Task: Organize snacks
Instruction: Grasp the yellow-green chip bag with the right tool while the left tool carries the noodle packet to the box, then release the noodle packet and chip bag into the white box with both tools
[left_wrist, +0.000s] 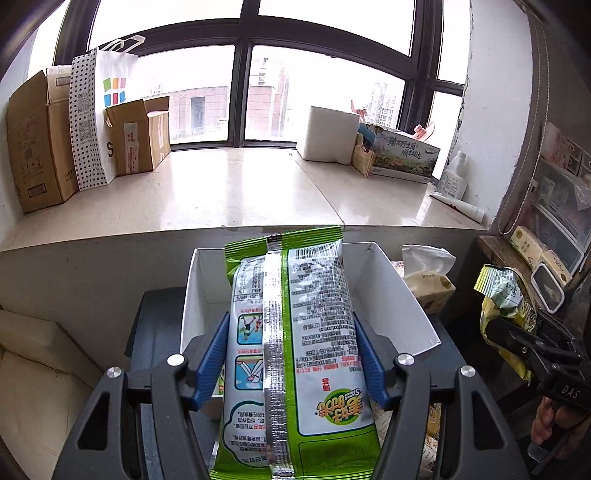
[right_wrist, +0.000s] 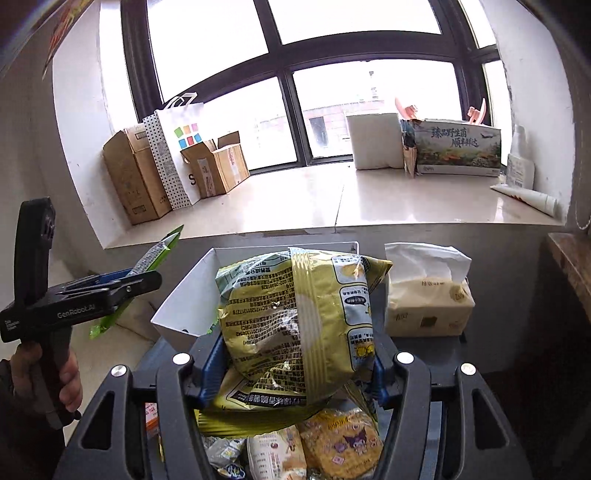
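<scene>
Looking along the left gripper (left_wrist: 291, 354), you meet a green and white snack packet (left_wrist: 291, 332) clamped lengthwise between the two blue fingers (left_wrist: 212, 354), its silver back seam facing the camera. The packet is held in the air over an open white box (left_wrist: 391, 291) that sits on a dark stand, so it seems ready to be lowered inside. Nothing shows in the part of the box floor that is visible. Right of the box stands a soft tissue pack (left_wrist: 428, 280). Far right, the right gripper (left_wrist: 517, 339) holds a yellow snack bag (left_wrist: 506, 306) in the air. Beyond, a pale window ledge (left_wrist: 240, 192) carries cardboard boxes (left_wrist: 37, 140) on the left and a printed carton (left_wrist: 402, 157) on the right.

Looking along the right gripper (right_wrist: 295, 365), the yellow snack bag (right_wrist: 295, 325) fills the centre, crumpled and pinched between the blue fingers (right_wrist: 210, 373) near its lower end. It hangs above a near heap of other snack packets (right_wrist: 314, 446), which suggests it is one item lifted from that pile. The white box (right_wrist: 184, 299) lies just beyond and left of the bag, with the tissue pack (right_wrist: 424, 291) to its right. At far left, the left gripper (right_wrist: 122, 284) shows side-on, held in a hand (right_wrist: 55, 373), its fingers gripping the green packet (right_wrist: 155, 258) edge-on. Both packets are clear of the box, so sorting appears under way, with each gripper carrying one snack toward it.
</scene>
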